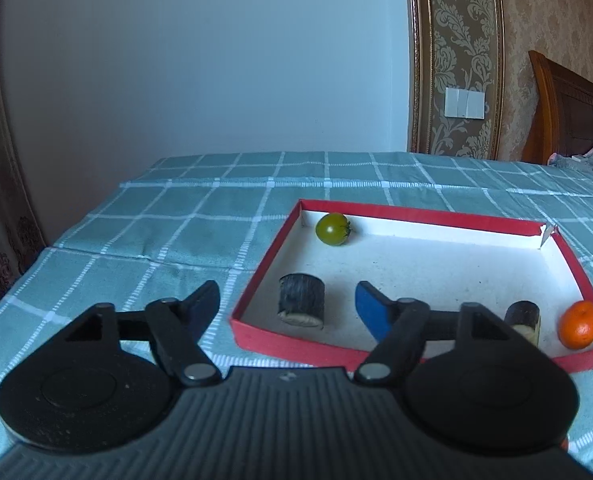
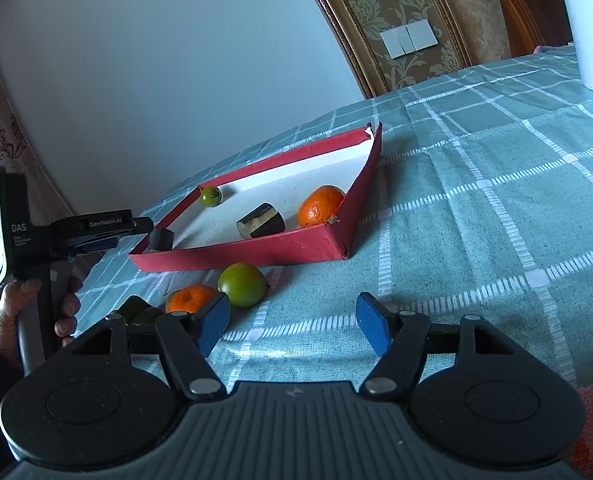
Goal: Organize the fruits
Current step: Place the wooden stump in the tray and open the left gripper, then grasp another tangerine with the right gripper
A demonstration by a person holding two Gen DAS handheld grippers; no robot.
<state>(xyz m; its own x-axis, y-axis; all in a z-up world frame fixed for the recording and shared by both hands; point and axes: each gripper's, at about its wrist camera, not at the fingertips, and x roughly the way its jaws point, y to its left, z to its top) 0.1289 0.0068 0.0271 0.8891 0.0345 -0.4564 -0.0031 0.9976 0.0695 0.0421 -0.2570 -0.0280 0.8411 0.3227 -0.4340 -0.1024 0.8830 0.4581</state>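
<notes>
A red shallow box (image 1: 264, 256) (image 2: 256, 250) with a white floor lies on the checked cloth. In it are a small green tomato (image 1: 332, 229) (image 2: 210, 196), two dark cut cylinders (image 1: 301, 300) (image 1: 522, 318) (image 2: 260, 221) and an orange mandarin (image 1: 580, 324) (image 2: 319, 206). My left gripper (image 1: 286, 306) is open and empty over the box's near left corner, straddling one cylinder; it shows in the right wrist view (image 2: 136, 226). Outside the box lie a green tomato (image 2: 241, 284), a mandarin (image 2: 190, 299) and a green piece (image 2: 136, 312). My right gripper (image 2: 292, 324) is open and empty, just right of them.
The table carries a teal checked cloth (image 1: 176, 216) (image 2: 476, 200) and stands against a pale wall. A white object (image 2: 588, 24) stands at the far right. A wooden headboard (image 1: 568, 108) is beyond the table. My hand (image 2: 12, 320) holds the left gripper's handle.
</notes>
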